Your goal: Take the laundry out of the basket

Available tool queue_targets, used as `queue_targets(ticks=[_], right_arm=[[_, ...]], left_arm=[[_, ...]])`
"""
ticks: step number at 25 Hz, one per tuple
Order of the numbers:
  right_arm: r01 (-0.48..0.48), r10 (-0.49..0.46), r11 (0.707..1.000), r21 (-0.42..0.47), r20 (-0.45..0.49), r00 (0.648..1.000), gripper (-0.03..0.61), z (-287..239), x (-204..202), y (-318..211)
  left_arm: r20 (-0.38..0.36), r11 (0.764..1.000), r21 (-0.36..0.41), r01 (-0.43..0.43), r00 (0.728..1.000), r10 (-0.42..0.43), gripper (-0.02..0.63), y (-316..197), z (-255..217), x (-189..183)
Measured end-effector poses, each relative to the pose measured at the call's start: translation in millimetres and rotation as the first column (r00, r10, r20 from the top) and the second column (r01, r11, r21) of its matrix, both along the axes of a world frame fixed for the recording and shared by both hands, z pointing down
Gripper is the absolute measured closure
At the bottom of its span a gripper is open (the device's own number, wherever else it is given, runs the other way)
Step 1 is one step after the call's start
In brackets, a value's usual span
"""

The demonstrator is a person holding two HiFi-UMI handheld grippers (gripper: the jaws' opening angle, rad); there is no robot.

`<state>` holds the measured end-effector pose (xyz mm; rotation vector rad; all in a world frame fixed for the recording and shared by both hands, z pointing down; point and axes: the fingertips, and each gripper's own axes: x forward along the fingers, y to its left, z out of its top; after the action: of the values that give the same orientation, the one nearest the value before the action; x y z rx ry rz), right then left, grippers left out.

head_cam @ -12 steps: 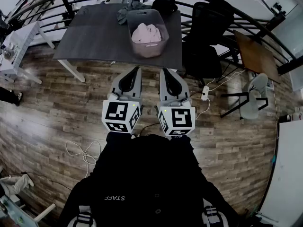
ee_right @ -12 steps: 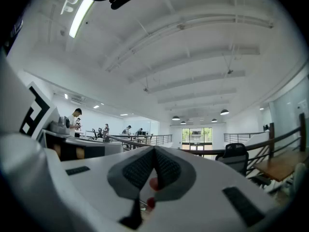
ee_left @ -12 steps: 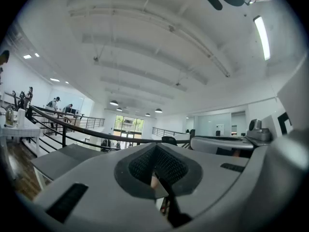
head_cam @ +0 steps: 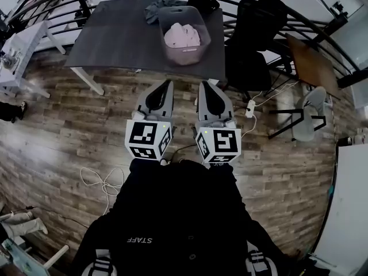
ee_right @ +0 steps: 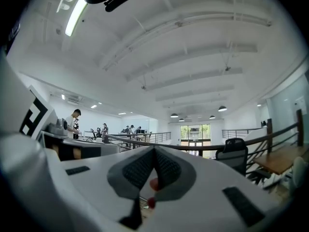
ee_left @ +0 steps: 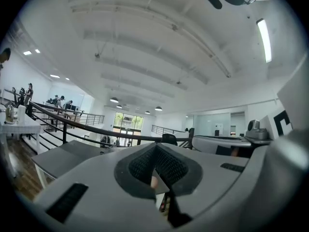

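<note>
**A:** Starting with the head view, where is the laundry sitting?

**B:** The pale pink laundry [head_cam: 183, 36] is lying bunched inside the translucent basket [head_cam: 188, 56], which is standing toward the right end of the dark table [head_cam: 109, 39]. A grey cloth [head_cam: 154, 13] is lying just beside the basket, on its far-left side.

**A:** How are you expecting it to handle?

**B:** I'm judging it soft, light and floppy, and not fragile. Pinching a raised fold at the top of the heap looks best, though trailing ends may be catching on the rim.

**A:** And the hands?

**B:** The left gripper [head_cam: 167, 85] and right gripper [head_cam: 204, 86] are being held level, side by side, close to the person's chest. They are pointing at the table, well short of the basket.

**A:** What is the left gripper view showing?

**B:** Its pads [ee_left: 142, 166] are pressing together with nothing between them. The basket isn't showing, only the table's edge at the left and a railing [ee_left: 72, 122].

**A:** And the right gripper view?

**B:** Its pads [ee_right: 137, 170] are also meeting, empty. A chair [ee_right: 231, 158] is standing off to the right.
</note>
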<state>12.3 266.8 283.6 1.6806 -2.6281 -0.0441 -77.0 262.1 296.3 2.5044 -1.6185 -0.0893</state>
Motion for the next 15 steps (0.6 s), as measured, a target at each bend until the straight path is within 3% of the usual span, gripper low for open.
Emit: queue_targets(ticks=[8, 15], right_arm=[[-0.037, 0.037, 0.998, -0.052, -0.002, 0.999, 0.565, 22, -20, 4], [-0.065, 0.064, 0.994, -0.092, -0.016, 0.998, 0.565, 42, -20, -5]], left_arm=[[-0.011, 0.998, -0.061, -0.016, 1.000, 0.015, 0.614, 7, 27, -32], [-0.030, 0.994, -0.105, -0.044, 0.999, 0.041, 0.614, -3, 47, -38]])
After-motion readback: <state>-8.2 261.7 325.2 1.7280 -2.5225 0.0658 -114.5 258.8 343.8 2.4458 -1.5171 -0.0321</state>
